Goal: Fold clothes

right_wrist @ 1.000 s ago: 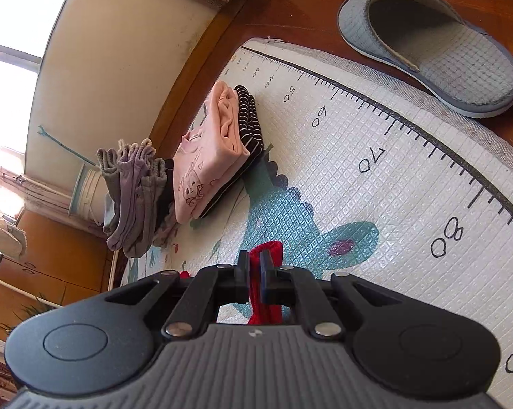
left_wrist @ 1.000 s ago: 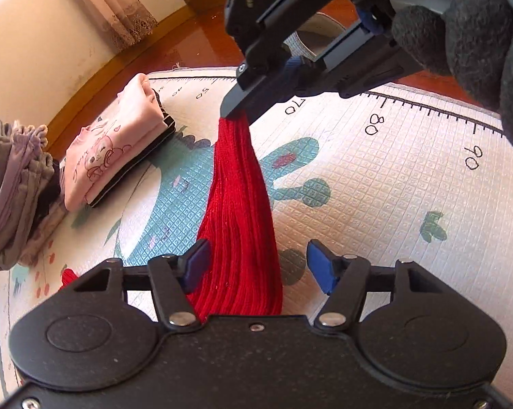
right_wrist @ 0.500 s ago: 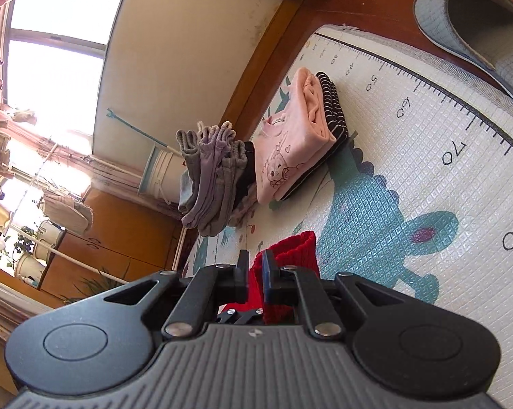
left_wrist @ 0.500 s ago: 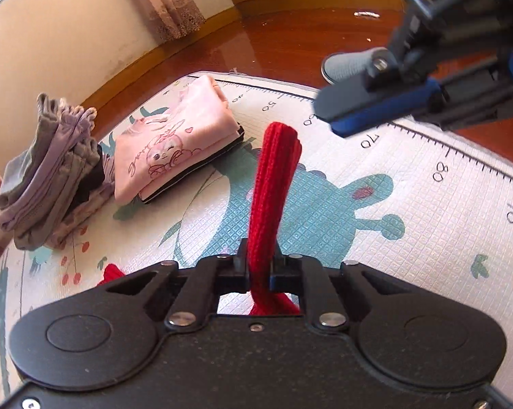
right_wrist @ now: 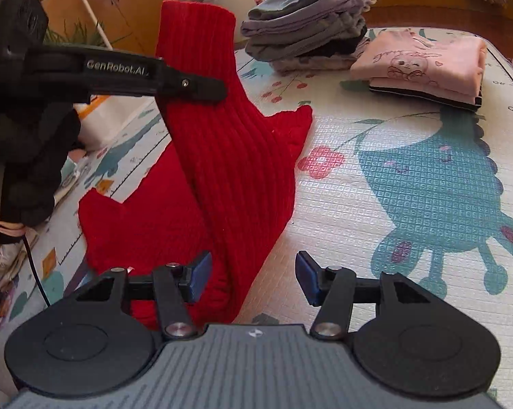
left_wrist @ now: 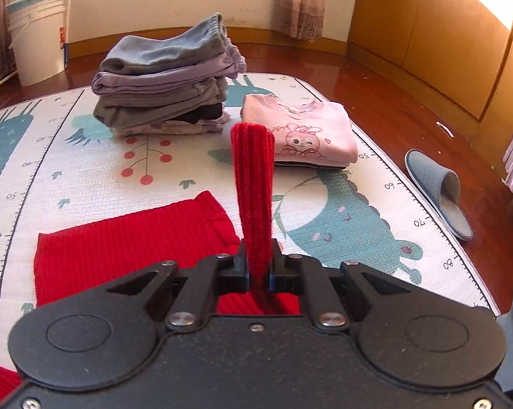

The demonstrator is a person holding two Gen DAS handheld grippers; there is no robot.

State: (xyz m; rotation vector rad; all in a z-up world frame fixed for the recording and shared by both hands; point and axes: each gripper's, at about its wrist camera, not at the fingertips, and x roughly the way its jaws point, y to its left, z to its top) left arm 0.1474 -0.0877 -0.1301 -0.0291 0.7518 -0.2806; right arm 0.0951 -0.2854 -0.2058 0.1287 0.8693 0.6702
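Left gripper [left_wrist: 258, 272] clamped on red sweater [right_wrist: 229, 156] sleeve; right gripper [right_wrist: 253, 277] apart beside its edge.

Everything I see lies on the play mat [left_wrist: 86, 177]. My left tongs [left_wrist: 258, 272] pinch the sweater's sleeve [left_wrist: 253, 177]; its body [left_wrist: 120, 245] lies left of that. Beyond the sleeve sits the folded stack [left_wrist: 164, 81], with the bunny top [left_wrist: 300, 133] to its right. The slipper [left_wrist: 437, 191] lies off the mat's right edge.
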